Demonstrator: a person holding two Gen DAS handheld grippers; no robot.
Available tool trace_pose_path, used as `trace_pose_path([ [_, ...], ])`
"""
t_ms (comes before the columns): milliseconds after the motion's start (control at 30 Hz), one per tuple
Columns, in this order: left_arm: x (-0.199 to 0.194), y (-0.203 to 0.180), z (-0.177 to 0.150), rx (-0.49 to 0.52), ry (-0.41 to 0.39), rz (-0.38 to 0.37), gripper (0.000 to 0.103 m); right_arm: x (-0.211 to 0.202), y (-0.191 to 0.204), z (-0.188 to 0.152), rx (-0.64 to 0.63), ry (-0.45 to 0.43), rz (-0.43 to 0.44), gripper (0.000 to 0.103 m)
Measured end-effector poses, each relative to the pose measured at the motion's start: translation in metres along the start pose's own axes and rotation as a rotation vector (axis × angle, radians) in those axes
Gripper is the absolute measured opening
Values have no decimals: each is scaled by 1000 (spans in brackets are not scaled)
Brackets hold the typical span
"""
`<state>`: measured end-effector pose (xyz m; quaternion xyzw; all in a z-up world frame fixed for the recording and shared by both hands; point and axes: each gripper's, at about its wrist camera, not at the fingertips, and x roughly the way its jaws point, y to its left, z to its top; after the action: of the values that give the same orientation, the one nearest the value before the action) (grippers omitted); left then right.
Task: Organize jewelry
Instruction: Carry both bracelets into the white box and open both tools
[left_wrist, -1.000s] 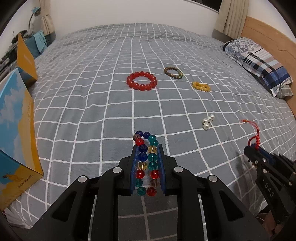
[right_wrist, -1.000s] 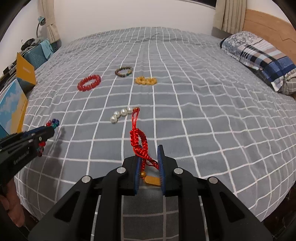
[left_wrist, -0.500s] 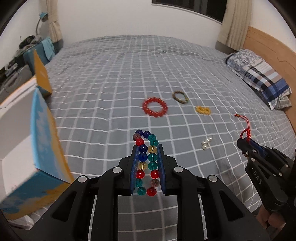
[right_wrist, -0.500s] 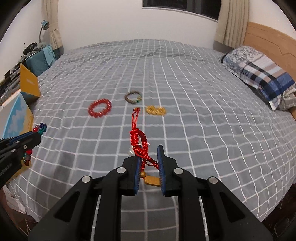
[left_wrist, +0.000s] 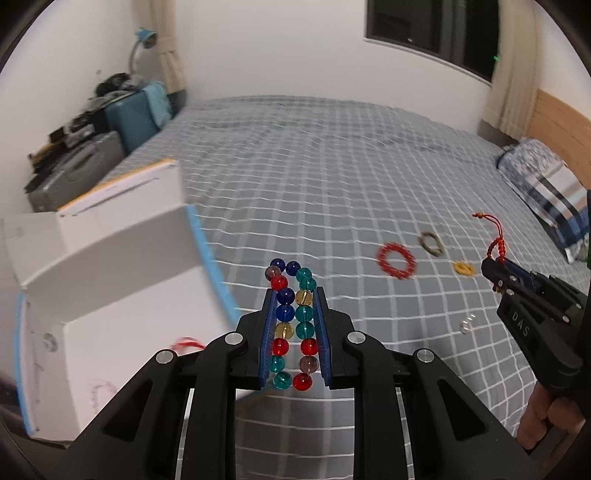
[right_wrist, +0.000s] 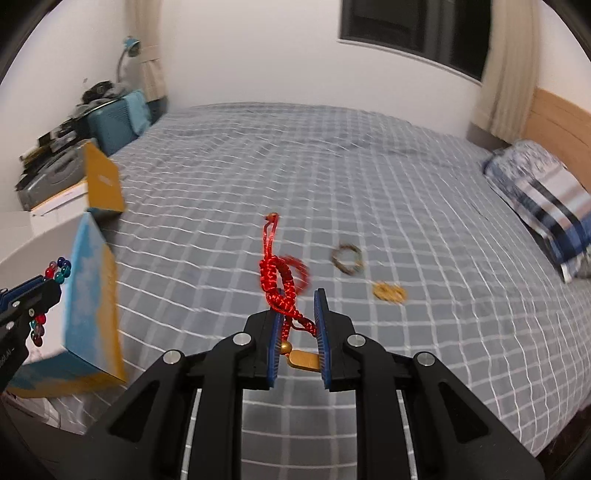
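My left gripper (left_wrist: 294, 295) is shut on a multicolour glass bead bracelet (left_wrist: 291, 317), held above the bed beside an open white box (left_wrist: 110, 295) with blue-and-orange sides. My right gripper (right_wrist: 297, 299) is shut on a red knotted cord bracelet (right_wrist: 277, 280) with a gold tag, also held in the air; it shows at the right of the left wrist view (left_wrist: 517, 291). On the bedspread lie a red bead bracelet (left_wrist: 396, 260), a brown bead bracelet (left_wrist: 431, 243), a yellow bracelet (left_wrist: 464, 268) and small pearl beads (left_wrist: 467, 325).
The grey checked bed (left_wrist: 332, 177) fills both views. A plaid pillow (right_wrist: 550, 199) and wooden headboard are at the right. Suitcases and clutter (left_wrist: 92, 147) stand past the bed's left edge. Some red jewelry lies inside the box (left_wrist: 184, 343).
Both grippers have risen and pulled back from the bed, still holding their bracelets. The left one has swung left, so the box's open white interior now shows.
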<state>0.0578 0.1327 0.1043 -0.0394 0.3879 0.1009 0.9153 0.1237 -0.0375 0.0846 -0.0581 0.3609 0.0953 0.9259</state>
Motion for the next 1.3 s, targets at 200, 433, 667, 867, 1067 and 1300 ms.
trace_pose_path([
  [200,-17,64,-1,-77,-13,69,19,-8,66,20,-80,-31,62,16],
  [433,-33,139,-18,-179,-9,145,19,-20,151,24,-176,-51,160,16],
  [667,-40,194,-42,-246,18,209,15,-25,228,8,-262,-28,255,16],
  [867,-38,224,-57,-277,41,243,11,-17,277,-10,-317,22,298,16],
  [1067,-27,239,-69,-287,79,253,11,4,301,-24,-343,105,310,16],
  [1300,-6,250,-85,-302,148,261,11,25,308,-38,-344,189,303,16],
])
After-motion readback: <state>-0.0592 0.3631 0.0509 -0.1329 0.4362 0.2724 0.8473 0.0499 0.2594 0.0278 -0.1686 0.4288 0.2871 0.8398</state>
